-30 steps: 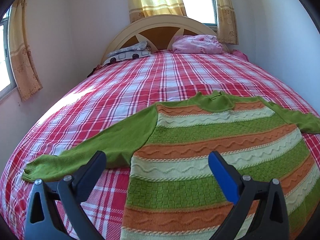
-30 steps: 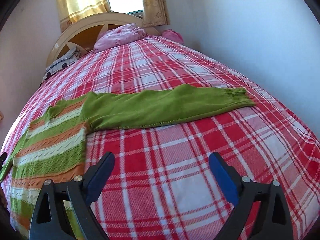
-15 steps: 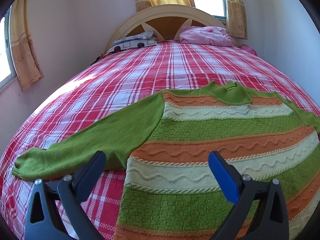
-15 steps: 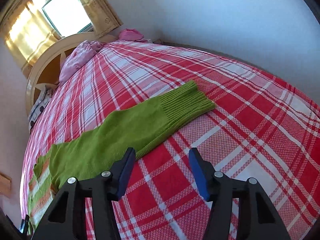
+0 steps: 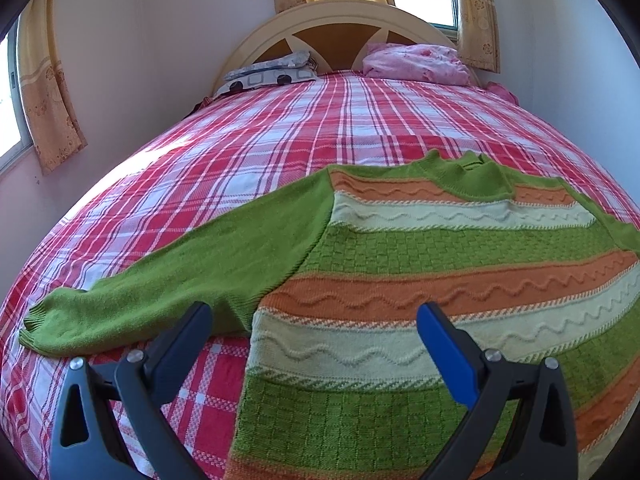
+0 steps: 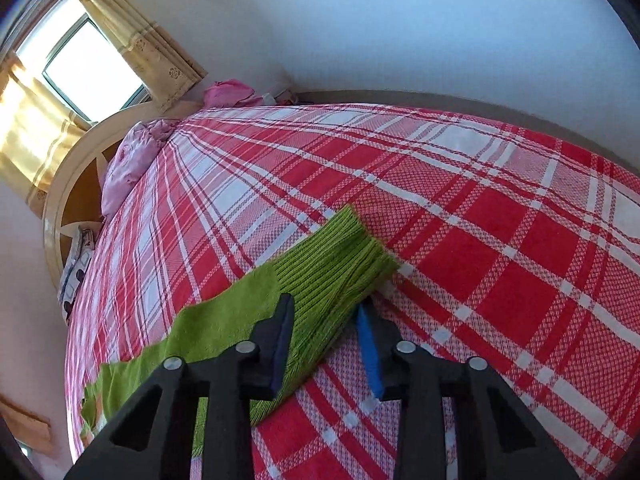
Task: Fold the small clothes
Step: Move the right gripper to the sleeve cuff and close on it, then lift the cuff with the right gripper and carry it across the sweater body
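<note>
A small knit sweater (image 5: 420,280) with green, orange and cream stripes lies flat, face up, on the red plaid bed (image 5: 280,140), neck toward the headboard. Its plain green left sleeve (image 5: 180,280) stretches out to the left. My left gripper (image 5: 314,332) is open and empty, just above the sweater's lower left body near the armpit. In the right wrist view the right sleeve's ribbed cuff (image 6: 332,268) lies on the bedspread (image 6: 500,240). My right gripper (image 6: 326,320) is narrowed around the cuff, its jaws on either side, with a gap still showing.
A cream headboard (image 5: 340,20) stands at the far end with a patterned pillow (image 5: 268,74) and a pink bundle (image 5: 416,64). Walls close in on the left and right. Curtained windows (image 6: 80,68) are behind the headboard.
My right gripper has come down to the right sleeve's cuff and narrowed its jaws around it. My left gripper has moved closer and lower over the sweater, still open.
</note>
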A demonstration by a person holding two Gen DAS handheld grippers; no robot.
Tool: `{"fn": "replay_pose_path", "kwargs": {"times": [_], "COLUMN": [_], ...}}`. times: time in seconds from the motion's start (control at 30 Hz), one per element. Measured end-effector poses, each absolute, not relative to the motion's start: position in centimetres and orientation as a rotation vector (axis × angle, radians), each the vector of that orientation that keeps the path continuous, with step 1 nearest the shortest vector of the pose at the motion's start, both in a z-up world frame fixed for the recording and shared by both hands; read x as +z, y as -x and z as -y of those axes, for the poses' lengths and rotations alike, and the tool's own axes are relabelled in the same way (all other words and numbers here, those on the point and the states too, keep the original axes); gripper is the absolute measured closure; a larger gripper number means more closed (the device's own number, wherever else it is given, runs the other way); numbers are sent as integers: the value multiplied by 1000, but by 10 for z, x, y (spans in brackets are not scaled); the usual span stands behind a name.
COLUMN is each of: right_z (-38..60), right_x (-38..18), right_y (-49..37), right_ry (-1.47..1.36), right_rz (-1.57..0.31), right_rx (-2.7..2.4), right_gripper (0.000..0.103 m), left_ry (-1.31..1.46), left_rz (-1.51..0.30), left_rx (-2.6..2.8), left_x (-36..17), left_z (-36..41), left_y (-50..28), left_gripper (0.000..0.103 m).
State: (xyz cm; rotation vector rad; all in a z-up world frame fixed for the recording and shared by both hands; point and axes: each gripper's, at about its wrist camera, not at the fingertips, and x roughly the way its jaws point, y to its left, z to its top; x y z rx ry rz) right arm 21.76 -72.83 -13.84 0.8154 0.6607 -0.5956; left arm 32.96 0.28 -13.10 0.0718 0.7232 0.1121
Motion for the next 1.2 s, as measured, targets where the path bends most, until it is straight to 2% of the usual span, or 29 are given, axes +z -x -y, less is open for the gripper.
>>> {"fn": "replay_pose_path", "kwargs": {"times": [0.07,0.2,0.57,1.2], "right_z": [734,735,704,557], "right_x": [-142,-139,-87,47], "right_y": [-216,-214,-230,-317], "right_ry": [-834,-840,-747,-417], "right_rz": [-657,-651,-613,-569], "right_rx": [-601,-586,-507,-225], "right_gripper": [91,96,96,97], "left_ry": [-68,-62,-44,-46], "left_rz": [-725,-718,-688,-660], "left_rx": [109,109,166,234], "left_x": [-131,-129,-111,-123], "left_z": [-3,-7,-43,-85], "left_y": [-330,-328,-316,-311], "left_gripper": [0,0,0,0]}}
